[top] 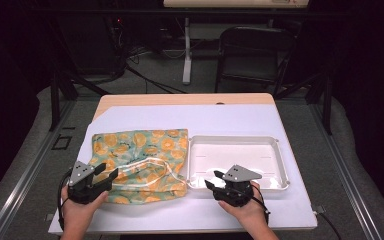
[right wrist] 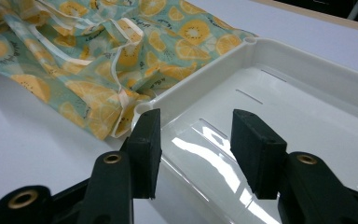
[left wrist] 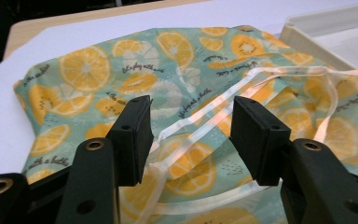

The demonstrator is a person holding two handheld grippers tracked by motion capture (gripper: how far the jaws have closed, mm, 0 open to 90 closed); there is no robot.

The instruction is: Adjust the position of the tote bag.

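The high view shows a teal fabric bag printed with orange slices (top: 142, 162) lying flat on the white sheet over the bench (top: 190, 120), toward the near left, its right edge touching the shallow white plastic tray (top: 280, 165) that sits toward the near right. The left gripper (top: 106, 174) hovers at the bag's near left corner with its jaws apart and nothing between them, and the right gripper (top: 214, 180) sits at the tray's near left corner, jaws likewise spread and empty. The step in hand appears to be taking hold of the bag, probably to lift it toward the tray. To do it well, the left gripper should come down low over the pale translucent strap (left wrist: 205, 126) or a raised fold, and close only once fabric sits squarely between the pads; the right gripper would need to swing left off the tray rim to catch the bag's other near corner, so the cloth lifts evenly rather than dragging. The left gripper view reveals what the overhead camera blurs: the strap loops directly ahead of the open pads, standing slightly proud of the cloth. The right gripper view shows the bag's crumpled corner (right wrist: 121, 109) pressed against the tray's rounded corner (right wrist: 144, 108), and the tray's glossy floor bare.
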